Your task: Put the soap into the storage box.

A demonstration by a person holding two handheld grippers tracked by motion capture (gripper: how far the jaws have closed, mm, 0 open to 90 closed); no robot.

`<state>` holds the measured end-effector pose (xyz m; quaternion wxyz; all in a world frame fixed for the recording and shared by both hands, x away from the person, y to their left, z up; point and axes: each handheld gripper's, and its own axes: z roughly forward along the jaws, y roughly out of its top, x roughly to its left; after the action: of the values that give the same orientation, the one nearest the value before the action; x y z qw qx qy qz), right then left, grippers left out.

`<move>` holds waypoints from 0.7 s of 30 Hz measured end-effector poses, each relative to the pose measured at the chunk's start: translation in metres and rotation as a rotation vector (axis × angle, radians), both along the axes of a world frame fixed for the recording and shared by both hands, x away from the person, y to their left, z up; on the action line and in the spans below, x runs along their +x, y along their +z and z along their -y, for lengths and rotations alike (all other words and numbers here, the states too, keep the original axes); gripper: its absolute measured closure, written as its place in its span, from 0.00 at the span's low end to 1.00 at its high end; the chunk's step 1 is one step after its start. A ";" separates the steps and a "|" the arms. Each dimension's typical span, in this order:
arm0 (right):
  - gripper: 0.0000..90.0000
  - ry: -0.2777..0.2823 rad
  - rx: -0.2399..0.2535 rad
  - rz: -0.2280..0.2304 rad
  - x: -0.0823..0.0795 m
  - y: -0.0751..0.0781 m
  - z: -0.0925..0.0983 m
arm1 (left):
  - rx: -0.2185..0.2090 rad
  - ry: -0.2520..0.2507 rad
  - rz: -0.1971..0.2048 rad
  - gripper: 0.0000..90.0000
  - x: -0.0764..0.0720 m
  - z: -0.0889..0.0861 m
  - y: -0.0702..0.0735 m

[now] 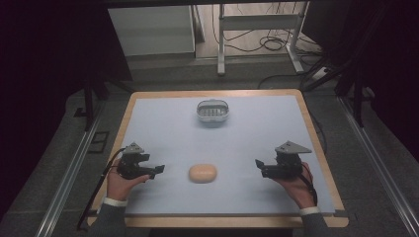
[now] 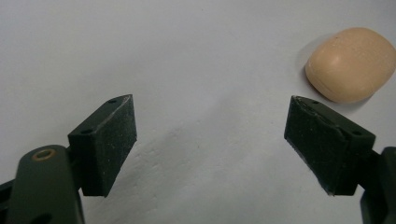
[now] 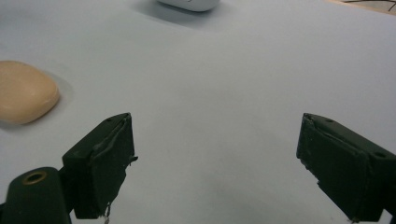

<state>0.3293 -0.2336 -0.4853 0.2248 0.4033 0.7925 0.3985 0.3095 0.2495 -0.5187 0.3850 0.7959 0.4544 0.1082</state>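
Note:
A peach-coloured rounded bar of soap (image 1: 202,173) lies on the pale blue mat near the front middle. Farther back stands a white oval soap dish (image 1: 213,111) with a ribbed inside. My left gripper (image 1: 157,171) rests to the left of the soap, open and empty; in the left gripper view the soap (image 2: 351,64) lies beyond its right jaw. My right gripper (image 1: 260,166) rests to the right of the soap, open and empty; the right gripper view has the soap (image 3: 24,92) at far left and the dish's edge (image 3: 190,4) at the top.
The blue mat (image 1: 257,133) covers a wooden-edged table (image 1: 316,143). Beyond the table are a white stand's legs (image 1: 257,29) and loose cables on the floor. Metal rails run along both sides of the table.

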 end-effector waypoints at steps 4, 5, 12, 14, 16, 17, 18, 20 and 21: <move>0.13 0.014 -0.006 -0.009 0.004 0.001 -0.006 | 0.005 -0.004 -0.004 0.19 0.001 0.001 -0.002; 0.13 0.015 -0.004 -0.016 0.005 0.001 -0.007 | 0.005 -0.004 -0.004 0.19 0.001 0.001 -0.002; 0.13 0.044 -0.028 -0.038 0.009 0.001 -0.019 | 0.010 -0.008 -0.008 0.19 0.001 0.003 -0.003; 0.13 0.065 -0.040 -0.044 0.009 0.003 -0.025 | 0.011 -0.009 -0.008 0.19 0.001 0.003 -0.003; 0.13 0.087 -0.051 -0.052 0.010 0.003 -0.030 | 0.010 -0.010 -0.011 0.19 0.001 0.004 -0.003; 0.13 0.100 -0.056 -0.055 0.010 0.004 -0.033 | 0.011 -0.011 -0.012 0.19 0.001 0.004 -0.003; 0.13 0.110 -0.060 -0.059 0.011 0.004 -0.036 | 0.014 -0.013 -0.011 0.19 0.001 0.004 -0.003; 0.13 0.131 -0.065 -0.069 0.012 0.004 -0.044 | 0.014 -0.015 -0.011 0.19 0.002 0.005 -0.004; 0.13 0.141 -0.067 -0.073 0.012 0.003 -0.047 | 0.014 -0.015 -0.012 0.19 0.002 0.005 -0.004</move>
<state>0.3416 -0.1861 -0.4818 0.1806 0.3529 0.8396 0.3715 0.3111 0.2448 -0.5224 0.3775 0.8026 0.4500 0.1039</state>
